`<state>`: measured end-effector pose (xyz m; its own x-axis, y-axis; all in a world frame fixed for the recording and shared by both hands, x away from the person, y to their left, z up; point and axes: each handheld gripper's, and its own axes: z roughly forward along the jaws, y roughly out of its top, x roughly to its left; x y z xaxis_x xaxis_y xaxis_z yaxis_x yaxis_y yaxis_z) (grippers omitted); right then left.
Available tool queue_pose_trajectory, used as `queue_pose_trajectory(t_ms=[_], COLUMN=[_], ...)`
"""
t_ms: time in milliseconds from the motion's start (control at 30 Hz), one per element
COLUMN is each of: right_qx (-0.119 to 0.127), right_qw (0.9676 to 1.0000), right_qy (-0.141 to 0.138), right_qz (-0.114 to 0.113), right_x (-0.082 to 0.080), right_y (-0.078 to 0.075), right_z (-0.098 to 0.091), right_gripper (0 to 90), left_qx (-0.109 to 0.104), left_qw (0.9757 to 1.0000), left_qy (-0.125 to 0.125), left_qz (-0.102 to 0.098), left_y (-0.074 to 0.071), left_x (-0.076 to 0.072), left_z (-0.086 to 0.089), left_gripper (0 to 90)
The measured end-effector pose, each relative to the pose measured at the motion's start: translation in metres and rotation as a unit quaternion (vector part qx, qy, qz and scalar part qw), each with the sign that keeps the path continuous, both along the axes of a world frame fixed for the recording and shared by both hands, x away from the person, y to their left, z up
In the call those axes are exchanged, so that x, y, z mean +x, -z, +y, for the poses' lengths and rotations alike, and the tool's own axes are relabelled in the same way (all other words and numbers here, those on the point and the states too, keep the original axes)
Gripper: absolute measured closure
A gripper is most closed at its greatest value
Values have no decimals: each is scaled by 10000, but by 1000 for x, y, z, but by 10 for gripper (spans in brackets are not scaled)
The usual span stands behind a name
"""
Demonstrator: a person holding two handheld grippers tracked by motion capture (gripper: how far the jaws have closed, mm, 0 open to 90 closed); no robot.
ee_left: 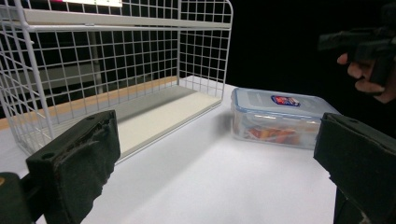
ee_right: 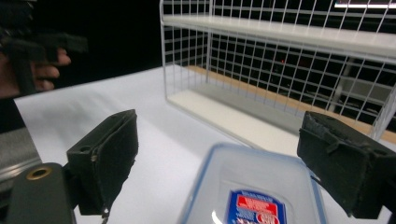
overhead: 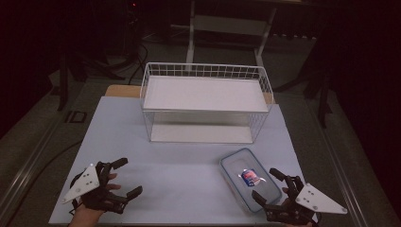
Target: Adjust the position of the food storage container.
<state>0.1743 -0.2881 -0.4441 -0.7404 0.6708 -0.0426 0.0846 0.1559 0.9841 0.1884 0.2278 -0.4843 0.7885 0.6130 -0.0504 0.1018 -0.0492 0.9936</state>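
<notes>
1. I am looking down on a pale table in a dark room, with a white wire rack standing toward its far side.
2. The rack is carrying two white shelves, one above the other, and its long side is running across the table, left to right.
3. A clear plastic box with a blue-rimmed lid is lying flat on the near right part of the table, in front of the rack's right end and apart from it.
4. The box's long axis is running from the near right toward the far left, so one short end is pointing at the rack's right half.
5. A red and blue label is sitting on the lid; in the left gripper view I am seeing something orange inside the box, though I cannot tell what.
6. My left gripper is hovering at the near left of the table, well apart from the box, its jaws spread wide and holding nothing.
7. My right gripper is sitting at the box's near right end, jaws wide; in the right gripper view they are standing either side of the lid without touching it.
</notes>
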Motion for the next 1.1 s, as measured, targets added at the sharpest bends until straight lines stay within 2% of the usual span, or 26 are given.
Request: queue_pose_trajectory(t_ms=[67, 133, 167, 200, 267, 300, 433, 467, 567, 667, 767, 833, 867, 1033, 1100], right_qx=[156, 203, 203, 151, 147, 70, 52, -133, -340, -329, -533, -583, -715, -895, -1152], right_qw=[9999, 9997, 9997, 9999, 9998, 9998, 9996, 9990, 9968, 9934, 9896, 9885, 9858, 9799, 9760], right_qy=[-15, 14, 14, -2, -7, 36, 47, 143, 240, 160, 226, 262, 328, 575, 728], right_qz=[-62, -129, -129, -52, 122, 202, 259, 404, 681, 1085, 1317, 1367, 1480, 1687, 1696], right_x=[-3, -6, -6, -6, -5, -4, -6, -6, -6, -5, -8, -10, -13, -14, -15], right_y=[-7, -17, -17, -26, -33, -35, -37, -35, -25, -9, 4, 8, 16, 29, 34], right_z=[0, 2, 2, 1, 0, -1, -6, -10, -18, -28, -33, -35, -41, -57, -63], right_gripper=[113, 113, 113, 113, 114, 113, 120, 139, 226, 362, 467, 495, 578, 783, 856], left_qx=[25, 25, 25, 35, 53, 49, 43, 47, 64, 55, 67, 66, 83, 115, 107], left_qw=[10000, 10000, 10000, 10000, 10000, 10000, 10000, 10000, 10000, 10000, 10000, 10000, 10000, 9999, 9999], left_qy=[-6, -15, -15, -24, -29, -33, -29, -25, -7, -12, -23, -23, -20, 0, -1], left_qz=[-11, -25, -25, -44, -49, -52, -43, -36, -30, -20, -14, -6, -4, -12, -13], left_y=[0, 0, 0, -1, -1, -1, -1, -1, 0, 0, 0, 0, 0, 1, 1], left_x=[0, 0, 0, -1, -1, -2, -1, 0, 0, -1, 0, 0, 0, 0, 0], left_z=[-1, -1, -1, -2, -2, -2, -2, -2, -3, -3, -3, -3, -4, -5, -5], left_gripper=[6, 6, 6, 6, 6, 6, 6, 6, 6, 6, 6, 6, 6, 6, 6])
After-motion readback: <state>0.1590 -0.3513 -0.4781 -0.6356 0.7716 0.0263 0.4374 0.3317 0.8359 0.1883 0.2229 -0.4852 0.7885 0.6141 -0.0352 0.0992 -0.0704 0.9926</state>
